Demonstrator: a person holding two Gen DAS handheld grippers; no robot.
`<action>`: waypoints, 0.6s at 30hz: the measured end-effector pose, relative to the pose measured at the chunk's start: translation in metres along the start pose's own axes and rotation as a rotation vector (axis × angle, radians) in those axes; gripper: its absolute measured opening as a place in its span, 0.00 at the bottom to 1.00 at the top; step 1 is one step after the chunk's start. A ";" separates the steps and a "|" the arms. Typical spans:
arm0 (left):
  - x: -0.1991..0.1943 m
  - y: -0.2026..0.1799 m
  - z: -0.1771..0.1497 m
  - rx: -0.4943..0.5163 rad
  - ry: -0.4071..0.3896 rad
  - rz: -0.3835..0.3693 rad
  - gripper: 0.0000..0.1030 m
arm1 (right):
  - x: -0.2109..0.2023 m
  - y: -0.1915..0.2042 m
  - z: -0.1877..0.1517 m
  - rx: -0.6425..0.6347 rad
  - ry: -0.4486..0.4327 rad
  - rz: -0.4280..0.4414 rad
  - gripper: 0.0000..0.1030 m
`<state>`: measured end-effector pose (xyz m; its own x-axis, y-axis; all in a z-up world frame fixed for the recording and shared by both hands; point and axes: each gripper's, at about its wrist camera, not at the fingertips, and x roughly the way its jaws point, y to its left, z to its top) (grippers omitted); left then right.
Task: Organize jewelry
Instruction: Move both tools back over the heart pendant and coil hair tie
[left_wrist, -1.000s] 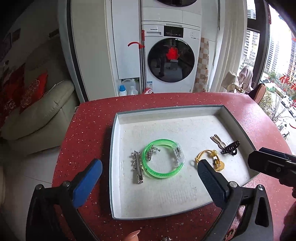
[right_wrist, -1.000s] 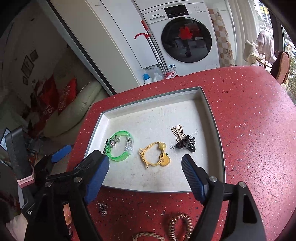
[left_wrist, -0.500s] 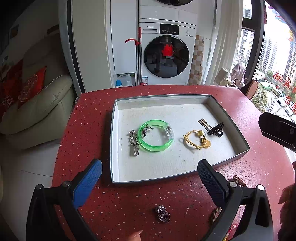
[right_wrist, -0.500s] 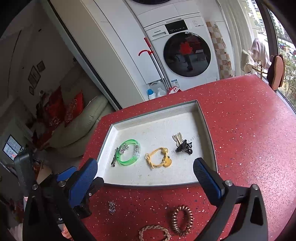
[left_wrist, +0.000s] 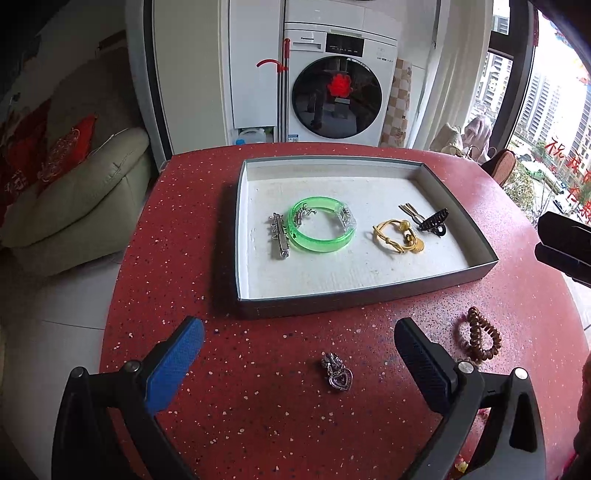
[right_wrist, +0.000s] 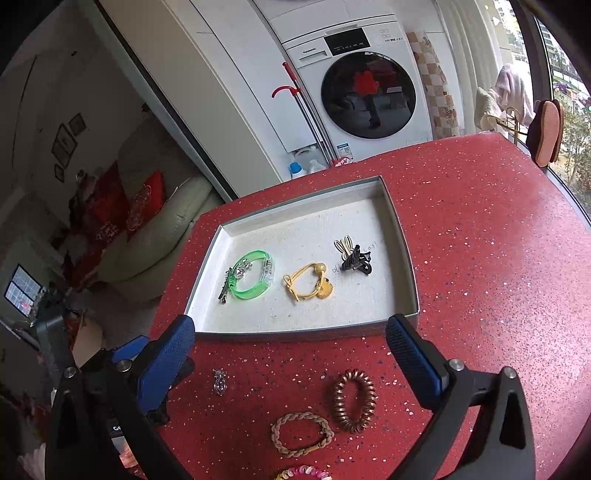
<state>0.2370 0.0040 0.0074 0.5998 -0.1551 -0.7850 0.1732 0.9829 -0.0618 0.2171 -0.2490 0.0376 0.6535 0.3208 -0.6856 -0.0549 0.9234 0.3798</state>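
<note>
Both grippers hover over the near part of the red desk (left_wrist: 177, 229), fingers released and grasping nothing: the left gripper (left_wrist: 299, 354) above a heart pendant (left_wrist: 338, 373), the right gripper (right_wrist: 290, 350) above a coil tie (right_wrist: 354, 400) and a braided bracelet (right_wrist: 301, 434). Toward the desk's far edge sits the tray (left_wrist: 365, 295), holding a silver clip (left_wrist: 279, 236) touching a green bangle (left_wrist: 321, 230), a yellow tie (left_wrist: 397, 236), and a black claw clip (left_wrist: 432, 223) at its right side.
</note>
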 end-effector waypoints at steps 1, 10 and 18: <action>0.000 0.001 -0.003 -0.002 0.005 0.000 1.00 | -0.001 -0.002 -0.002 -0.001 0.007 -0.007 1.00; 0.001 0.005 -0.021 -0.021 0.041 0.005 1.00 | -0.006 -0.024 -0.022 0.012 0.060 -0.059 1.00; 0.002 0.006 -0.031 -0.023 0.058 0.002 1.00 | -0.011 -0.041 -0.038 0.019 0.095 -0.099 1.00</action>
<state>0.2146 0.0131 -0.0137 0.5535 -0.1474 -0.8197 0.1534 0.9854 -0.0736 0.1831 -0.2824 0.0062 0.5805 0.2480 -0.7755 0.0207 0.9477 0.3186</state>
